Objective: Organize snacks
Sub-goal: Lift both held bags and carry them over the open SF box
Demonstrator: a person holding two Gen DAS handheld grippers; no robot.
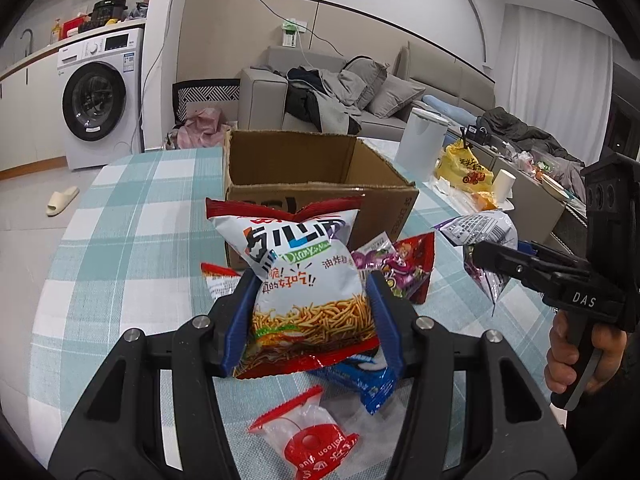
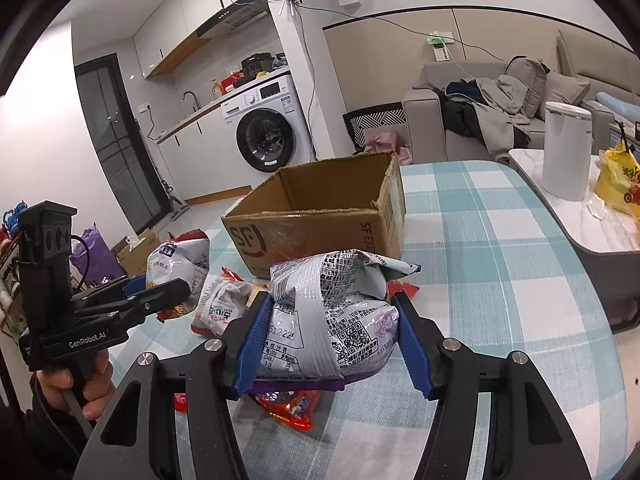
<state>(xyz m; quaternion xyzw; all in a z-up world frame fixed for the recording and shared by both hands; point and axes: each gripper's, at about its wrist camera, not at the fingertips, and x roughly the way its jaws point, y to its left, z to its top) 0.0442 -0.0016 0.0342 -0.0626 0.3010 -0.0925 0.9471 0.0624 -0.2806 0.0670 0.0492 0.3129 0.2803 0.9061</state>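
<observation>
Left gripper point(image 1: 308, 312), lower centre of left view: blue pads clamp noodle snack bag point(image 1: 304, 276) by both sides, bag upright, clear of checked tablecloth point(image 1: 120, 240); likely so it drops in bottom first.

Right gripper point(image 2: 332, 340), lower centre of right view: pads squeeze silver-purple snack bag point(image 2: 332, 312), print side up.

Open cardboard box point(image 1: 320, 168) just beyond both bags, centre frame, looks empty: probable destination.

Loose packets, blue point(image 1: 360, 380) and red point(image 2: 288, 404), lie on cloth beneath, not yet sorted.

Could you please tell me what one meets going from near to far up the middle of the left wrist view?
Red-and-clear packet → blue packet → noodle snack bag clamped in the left gripper → cardboard box → grey sofa.
</observation>
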